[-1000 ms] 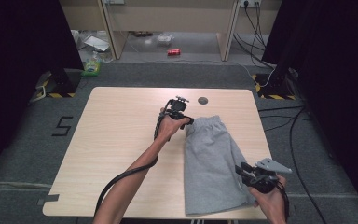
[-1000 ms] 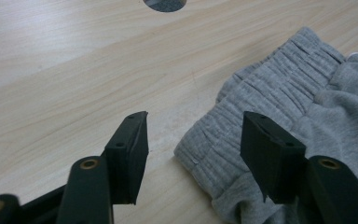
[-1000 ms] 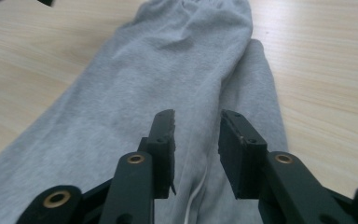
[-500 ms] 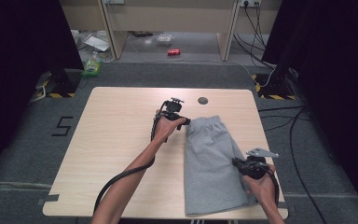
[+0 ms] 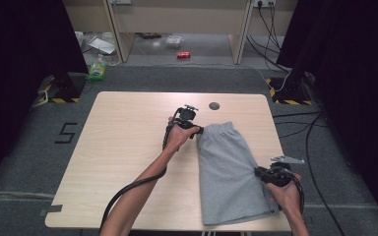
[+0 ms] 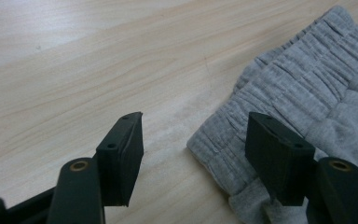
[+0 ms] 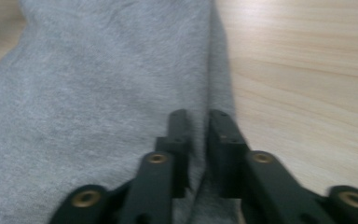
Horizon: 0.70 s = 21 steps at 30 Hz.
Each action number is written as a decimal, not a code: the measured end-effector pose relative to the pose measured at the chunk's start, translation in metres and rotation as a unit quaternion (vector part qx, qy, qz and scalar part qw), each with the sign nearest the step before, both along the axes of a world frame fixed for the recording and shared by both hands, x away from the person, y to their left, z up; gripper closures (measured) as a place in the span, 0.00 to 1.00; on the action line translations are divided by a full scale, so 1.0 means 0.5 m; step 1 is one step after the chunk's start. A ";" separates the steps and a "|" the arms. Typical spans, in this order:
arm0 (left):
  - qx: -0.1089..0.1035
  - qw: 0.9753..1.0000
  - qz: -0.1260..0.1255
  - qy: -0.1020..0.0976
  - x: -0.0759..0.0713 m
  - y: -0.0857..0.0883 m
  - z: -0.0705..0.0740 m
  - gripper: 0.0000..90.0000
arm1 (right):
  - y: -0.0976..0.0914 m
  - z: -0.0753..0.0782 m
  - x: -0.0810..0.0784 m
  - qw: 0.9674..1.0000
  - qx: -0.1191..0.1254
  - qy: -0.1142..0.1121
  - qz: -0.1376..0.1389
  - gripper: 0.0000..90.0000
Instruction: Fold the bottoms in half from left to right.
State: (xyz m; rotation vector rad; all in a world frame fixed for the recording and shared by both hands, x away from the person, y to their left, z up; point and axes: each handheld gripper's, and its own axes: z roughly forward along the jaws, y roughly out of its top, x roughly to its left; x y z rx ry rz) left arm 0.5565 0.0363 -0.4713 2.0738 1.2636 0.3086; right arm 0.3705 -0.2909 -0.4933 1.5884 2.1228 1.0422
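Overhead, scene: a person stands at a pale wooden tabletop (image 5: 128,147) with a two-jaw gripper in each hand.
Garment: grey shorts (image 5: 229,174) lie flat on the tabletop between the two grippers, waistband at the far end, hems toward the near edge.
Left gripper (image 5: 197,130): just beside the waistband's corner, jaws spread; the ribbed corner lies between them, one jaw over bare wood, the other over the cloth, neither pad pressing on it.
Right gripper (image 5: 261,173): at the shorts' side edge, partway down the leg; jaws have just been opening and stand only slightly apart, with a ridge of grey cloth in the narrow gap. Whether the pads press the cloth I cannot tell.
Beyond the left gripper: a small dark round disc (image 5: 214,105) on the tabletop, apart from the shorts.
Cables: a black cable (image 5: 128,191) trails from the left gripper along the forearm.
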 end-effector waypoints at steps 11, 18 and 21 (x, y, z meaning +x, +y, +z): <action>-0.003 1.000 -0.004 0.001 -0.009 0.015 0.010 0.39 | -0.008 0.014 -0.118 0.999 -0.019 -0.006 0.027 0.66; -0.004 1.000 -0.002 0.003 -0.008 0.017 0.008 0.39 | -0.009 -0.010 -0.139 0.998 -0.021 -0.004 0.051 0.95; -0.004 1.000 -0.003 0.006 -0.008 0.015 0.000 0.39 | -0.011 0.004 -0.148 0.998 -0.027 -0.018 0.058 0.98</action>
